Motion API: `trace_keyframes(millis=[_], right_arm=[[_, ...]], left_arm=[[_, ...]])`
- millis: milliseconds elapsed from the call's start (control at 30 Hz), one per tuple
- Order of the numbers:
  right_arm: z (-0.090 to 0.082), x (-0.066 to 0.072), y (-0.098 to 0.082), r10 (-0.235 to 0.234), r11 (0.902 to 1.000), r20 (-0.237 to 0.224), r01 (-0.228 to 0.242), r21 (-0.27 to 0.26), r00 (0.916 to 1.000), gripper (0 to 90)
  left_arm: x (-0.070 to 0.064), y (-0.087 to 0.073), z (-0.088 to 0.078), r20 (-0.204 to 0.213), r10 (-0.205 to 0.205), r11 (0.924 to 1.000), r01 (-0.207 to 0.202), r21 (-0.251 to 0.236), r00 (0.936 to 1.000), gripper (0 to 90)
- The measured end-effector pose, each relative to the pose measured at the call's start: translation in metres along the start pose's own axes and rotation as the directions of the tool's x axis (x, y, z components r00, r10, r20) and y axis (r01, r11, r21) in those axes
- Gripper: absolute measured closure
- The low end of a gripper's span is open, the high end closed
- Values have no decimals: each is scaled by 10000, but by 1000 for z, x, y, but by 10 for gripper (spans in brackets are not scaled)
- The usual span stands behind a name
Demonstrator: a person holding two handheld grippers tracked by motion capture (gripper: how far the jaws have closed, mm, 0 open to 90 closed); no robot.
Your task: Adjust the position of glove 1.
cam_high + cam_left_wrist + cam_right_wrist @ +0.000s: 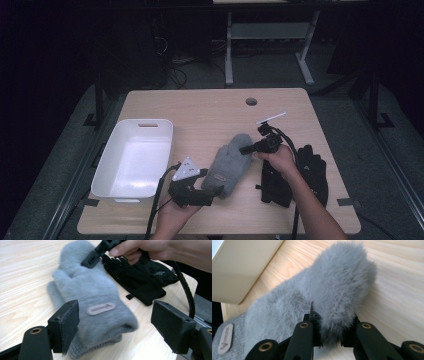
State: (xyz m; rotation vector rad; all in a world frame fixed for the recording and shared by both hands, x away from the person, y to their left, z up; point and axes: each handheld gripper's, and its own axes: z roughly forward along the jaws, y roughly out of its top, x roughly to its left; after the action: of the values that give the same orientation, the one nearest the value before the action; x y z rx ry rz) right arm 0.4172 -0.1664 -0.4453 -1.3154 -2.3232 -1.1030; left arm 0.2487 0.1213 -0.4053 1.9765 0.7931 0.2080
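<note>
Grey mitten [229, 162] fingertip clenched in right gripper [331, 338] fingers; left gripper [115, 326] released astride cuff. Shallow fuzzy pinch could slip.

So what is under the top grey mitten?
A second grey mitten lies under the top mitten; its knit cuff and one edge show, the rest is covered.

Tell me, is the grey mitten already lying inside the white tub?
No, the grey mitten lies on the wooden table to the right of the white tub, with the right gripper pinching its fluffy tip.
</note>
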Motion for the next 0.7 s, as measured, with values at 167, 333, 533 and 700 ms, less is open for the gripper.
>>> trace_keyframes(millis=[167,333,533,700], right_arm=[[-5,-7,-5,291,9992,-106,-294,-270,9995,755],[0,-4,-5,460,9969,-105,-466,-629,9989,755],[2,-5,-8,715,9948,-65,-717,-720,9974,751],[2,-5,-8,719,9943,18,-715,-786,9974,744]], left_arm=[[5,9,11,-99,-551,9979,554,328,9984,229],[23,10,24,-467,-1931,9756,1969,970,9801,231],[32,7,44,-782,-2891,9395,2984,1684,9541,187],[43,2,51,4,-4211,8859,4111,2148,9070,160]])
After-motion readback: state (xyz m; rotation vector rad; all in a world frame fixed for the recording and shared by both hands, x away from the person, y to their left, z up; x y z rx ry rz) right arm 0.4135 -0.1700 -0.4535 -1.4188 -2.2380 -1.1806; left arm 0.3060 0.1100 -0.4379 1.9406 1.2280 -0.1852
